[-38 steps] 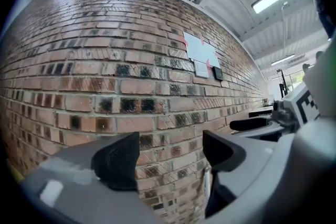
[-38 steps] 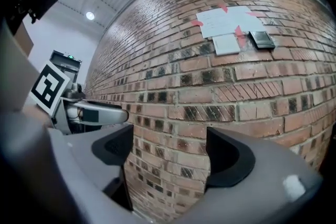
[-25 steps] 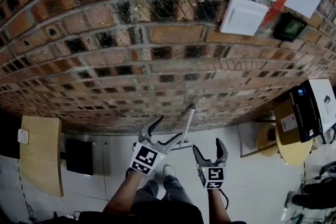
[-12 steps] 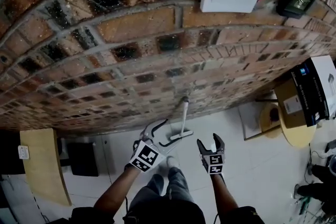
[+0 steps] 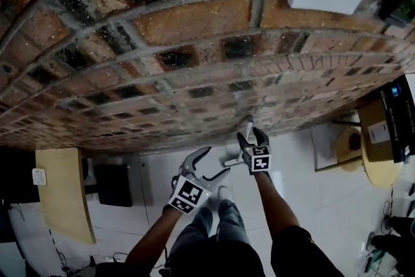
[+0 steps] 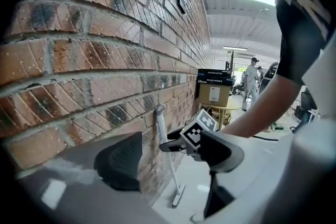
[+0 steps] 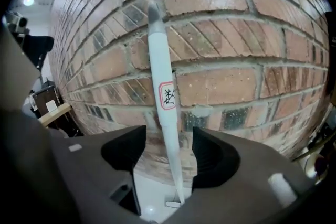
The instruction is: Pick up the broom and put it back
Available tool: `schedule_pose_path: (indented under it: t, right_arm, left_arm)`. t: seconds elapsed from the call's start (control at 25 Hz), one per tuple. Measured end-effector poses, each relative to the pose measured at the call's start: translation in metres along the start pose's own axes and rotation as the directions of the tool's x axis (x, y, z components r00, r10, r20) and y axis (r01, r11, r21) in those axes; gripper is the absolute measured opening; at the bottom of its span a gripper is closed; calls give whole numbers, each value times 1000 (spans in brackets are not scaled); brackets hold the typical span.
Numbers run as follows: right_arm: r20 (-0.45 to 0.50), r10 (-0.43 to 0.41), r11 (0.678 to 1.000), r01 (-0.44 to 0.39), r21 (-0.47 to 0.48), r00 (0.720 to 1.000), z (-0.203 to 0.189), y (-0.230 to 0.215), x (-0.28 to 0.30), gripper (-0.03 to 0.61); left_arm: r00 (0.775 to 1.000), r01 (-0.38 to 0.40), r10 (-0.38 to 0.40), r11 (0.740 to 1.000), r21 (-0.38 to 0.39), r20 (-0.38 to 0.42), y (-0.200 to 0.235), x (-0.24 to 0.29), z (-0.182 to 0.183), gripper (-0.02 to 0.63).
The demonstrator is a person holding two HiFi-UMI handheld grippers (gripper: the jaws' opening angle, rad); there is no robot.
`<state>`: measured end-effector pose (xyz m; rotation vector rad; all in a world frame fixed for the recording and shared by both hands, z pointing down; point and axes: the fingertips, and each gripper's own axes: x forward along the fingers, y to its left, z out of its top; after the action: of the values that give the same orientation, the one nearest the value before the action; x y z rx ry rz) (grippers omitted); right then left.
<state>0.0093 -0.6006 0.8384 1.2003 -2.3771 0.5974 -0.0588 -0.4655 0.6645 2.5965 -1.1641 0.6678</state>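
Right tongs (image 7: 168, 136) closing around red-labelled broom (image 7: 160, 60)

Wall (image 5: 162, 23) was red-brown brick with blackish ones mixed in, grey mortar; broom (image 7: 167, 96) was off-white with a red-edged label; floor (image 5: 318, 204) was plain white-ish tile
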Motion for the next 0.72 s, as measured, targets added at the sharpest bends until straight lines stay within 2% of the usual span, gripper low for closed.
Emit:
schedule_pose_path:
  t: [0.16, 0.24, 0.28, 0.4, 0.72]
  right_arm:
    - [-19, -29, 999, 29, 23, 999, 6, -6, 14, 242]
    - [-29, -51, 998, 51, 27, 998, 9, -9, 14, 133]
    - [-39, -68, 997, 69, 18, 997, 9, -10, 12, 110]
    - [-59, -117, 993, 117, -7, 991, 3, -8, -6, 100]
    - [-38, -95, 992, 91, -82, 995, 2, 44, -83, 94]
  left_arm:
    - [999, -32, 32, 999, -20, -1, 4, -15, -5, 351]
    - [999, -49, 49, 998, -30, 3, 8, -22, -7, 351]
    - [998, -56, 56, 998, -35, 6, 9, -26, -7, 351]
    - [998, -67, 68, 997, -45, 11, 9, -37, -8, 351]
    - [993, -95, 99, 994, -60, 60, 0, -76, -1, 351]
